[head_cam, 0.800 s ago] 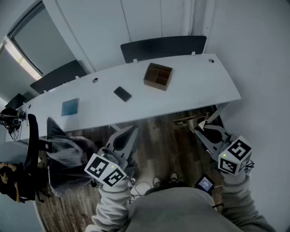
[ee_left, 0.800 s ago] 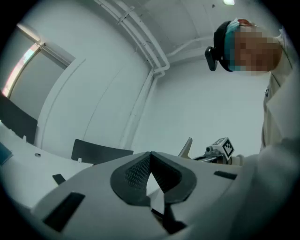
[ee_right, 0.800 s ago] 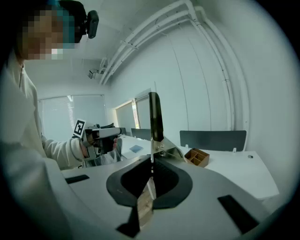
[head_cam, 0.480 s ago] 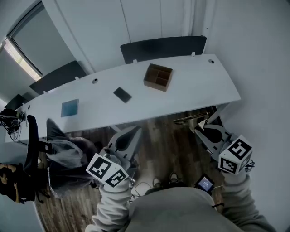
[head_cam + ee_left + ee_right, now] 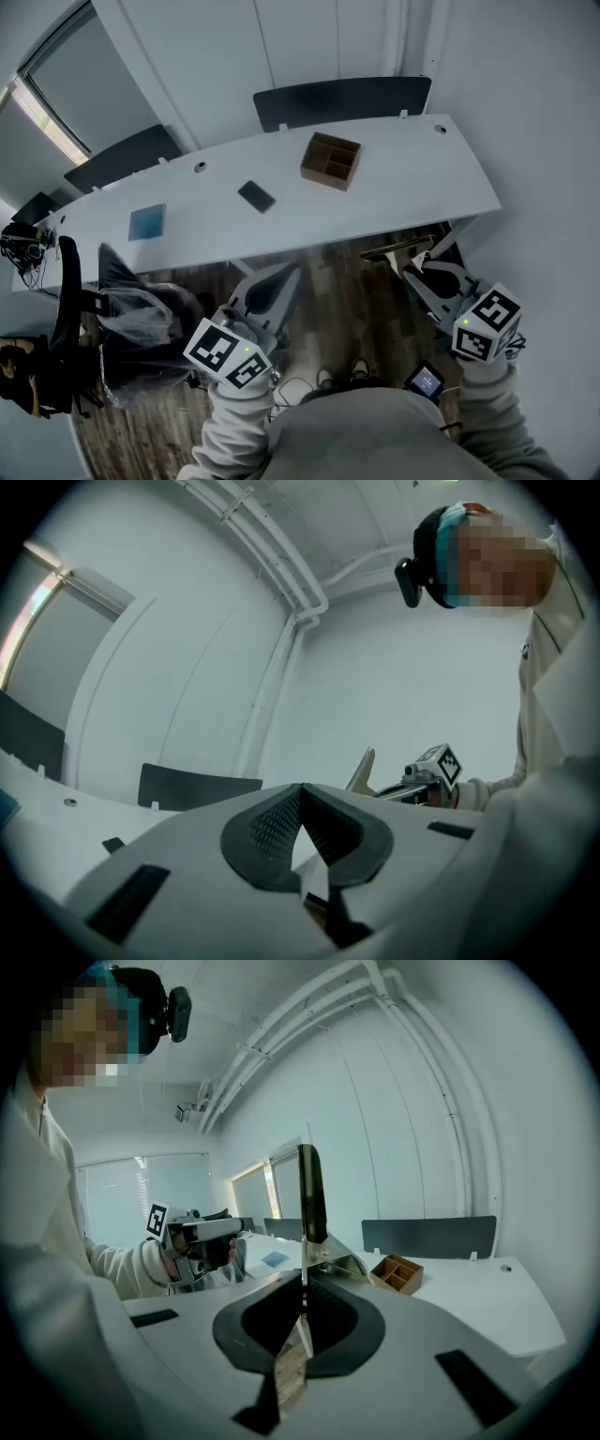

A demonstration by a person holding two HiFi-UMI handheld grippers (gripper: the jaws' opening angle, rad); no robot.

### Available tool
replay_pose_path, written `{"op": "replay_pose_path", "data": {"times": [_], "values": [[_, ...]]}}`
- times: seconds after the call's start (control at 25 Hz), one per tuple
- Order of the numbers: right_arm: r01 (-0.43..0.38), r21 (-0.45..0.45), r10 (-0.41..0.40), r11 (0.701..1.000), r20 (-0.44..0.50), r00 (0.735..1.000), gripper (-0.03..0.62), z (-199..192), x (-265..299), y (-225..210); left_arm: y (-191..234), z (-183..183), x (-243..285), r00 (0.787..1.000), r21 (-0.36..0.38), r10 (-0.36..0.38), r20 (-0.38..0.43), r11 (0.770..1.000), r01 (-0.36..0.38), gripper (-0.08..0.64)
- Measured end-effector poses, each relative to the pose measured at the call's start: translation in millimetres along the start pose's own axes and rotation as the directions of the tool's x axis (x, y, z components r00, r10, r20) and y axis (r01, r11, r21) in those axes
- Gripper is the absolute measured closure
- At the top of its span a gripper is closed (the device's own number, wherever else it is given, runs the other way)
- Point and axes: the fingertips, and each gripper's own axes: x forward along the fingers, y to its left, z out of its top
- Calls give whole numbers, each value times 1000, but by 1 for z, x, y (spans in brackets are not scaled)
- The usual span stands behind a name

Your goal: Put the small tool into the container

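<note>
Jaws, left: the left gripper had its two jaws pressed together at the tips, with nothing between them.
Jaws, right: the right gripper also had its jaws closed flat against each other and carried nothing.
Grippers' place: both were held low over the wooden floor, short of the table's near edge and well apart from everything on it.
Small tool: the small tool, a dark flat piece, lay untouched on the white table.
Container: the brown compartmented container stood near the tool, to its right and a little farther back, not touching it.
Direction from jaws: the tool lay almost straight ahead of the left gripper, past the table edge. The right gripper stood well off to the tool's right, so the left looked the nearer.
Long axis: it slanted from far-left to near-right in the head view, so a pinch across the narrow width would probably need the jaws turned to suit.
Step judged: the reach had not begun, and the chosen jaws would first have to part.
</note>
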Motion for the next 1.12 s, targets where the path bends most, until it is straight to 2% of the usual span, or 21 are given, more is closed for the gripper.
{"op": "replay_pose_path", "data": {"times": [0.32,0.68,0.96,1.12], "values": [[-1,19,0,1000,17,1000,571,3,-10,-10,-2,-2,7,999,9,37,-14,999,-36,558],[-3,19,2,1000,49,999,571,7,-27,-40,-18,0,44,1000,45,21,-21,999,-20,558],[-22,73,17,997,77,997,571,-15,-32,-56,-28,-6,71,998,123,33,-48,992,-27,557],[-20,91,12,996,82,997,571,-21,-44,-70,-28,-2,78,998,136,57,-42,989,-51,558]]}}
